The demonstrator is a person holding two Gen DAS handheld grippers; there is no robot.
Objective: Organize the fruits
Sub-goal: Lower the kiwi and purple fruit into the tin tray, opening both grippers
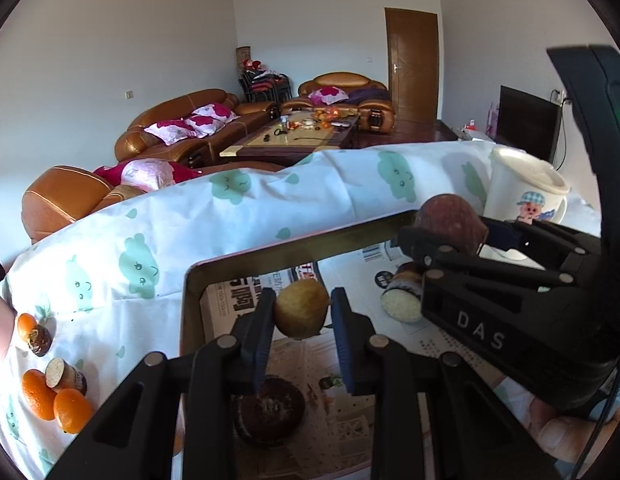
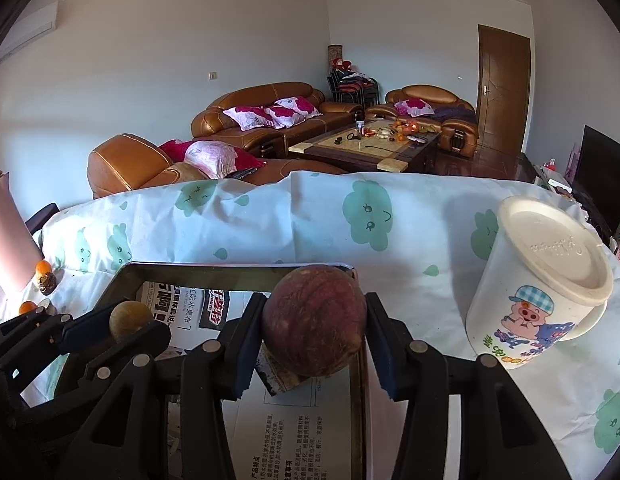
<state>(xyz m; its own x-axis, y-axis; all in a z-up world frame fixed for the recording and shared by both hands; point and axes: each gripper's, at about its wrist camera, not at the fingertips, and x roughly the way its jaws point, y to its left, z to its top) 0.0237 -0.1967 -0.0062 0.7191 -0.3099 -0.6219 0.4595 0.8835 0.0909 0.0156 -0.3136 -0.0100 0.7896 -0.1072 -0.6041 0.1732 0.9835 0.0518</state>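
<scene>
Left gripper [image 1: 301, 312] and right gripper [image 2: 314, 330] side by side, jaws clamped.

Right gripper [image 2: 314, 330] jaws clamping a reddish-brown fruit [image 2: 314, 320] (round), above paper-lined tray [image 2: 197, 271], lidded cup [image 2: 538, 292] beside

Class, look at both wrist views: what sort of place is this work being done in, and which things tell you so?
Most likely a home living room: brown leather sofas with floral cushions, a cluttered coffee table and a television stand behind the cloth-covered work table.
</scene>
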